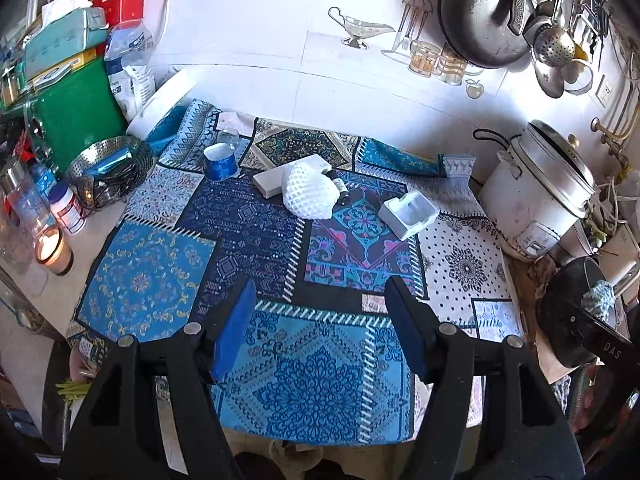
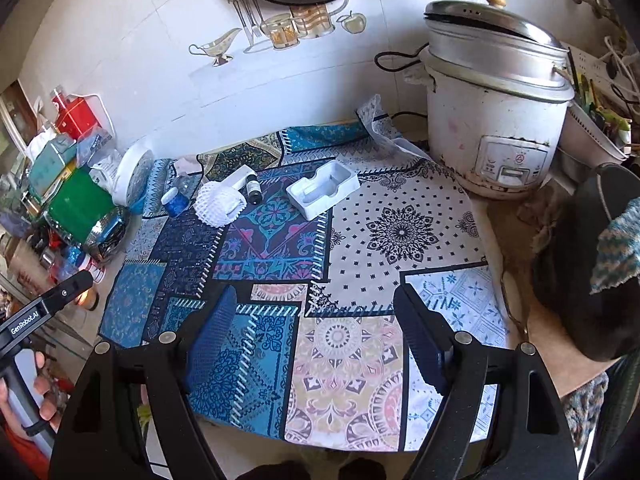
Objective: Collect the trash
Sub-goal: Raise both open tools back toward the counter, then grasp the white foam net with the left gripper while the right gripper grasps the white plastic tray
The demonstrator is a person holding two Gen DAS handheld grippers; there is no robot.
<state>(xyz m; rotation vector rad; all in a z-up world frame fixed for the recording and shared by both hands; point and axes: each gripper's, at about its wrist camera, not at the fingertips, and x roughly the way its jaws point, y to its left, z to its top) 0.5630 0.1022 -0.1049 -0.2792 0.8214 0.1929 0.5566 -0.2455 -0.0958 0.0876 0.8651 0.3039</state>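
Trash lies at the far side of a patterned blue cloth point(image 1: 168, 280): a white foam net point(image 1: 308, 194), a flat white box point(image 1: 280, 174), a small dark bottle point(image 1: 340, 190), a white plastic tray point(image 1: 408, 210), a blue-labelled cup point(image 1: 219, 162) and a clear bottle point(image 1: 229, 138). In the right wrist view I see the foam net point(image 2: 219, 204), the dark bottle point(image 2: 253, 188), the tray point(image 2: 322, 190) and the cup point(image 2: 175, 202). My left gripper point(image 1: 322, 300) is open and empty above the cloth's near part. My right gripper point(image 2: 314, 308) is open and empty, well short of the tray.
A white rice cooker point(image 2: 496, 120) stands at the right. A green box point(image 1: 68, 120), a steel strainer point(image 1: 110, 170), jars and a lit candle point(image 1: 52, 250) crowd the left. A black pan point(image 2: 588, 264) with a knitted cloth sits at the right edge.
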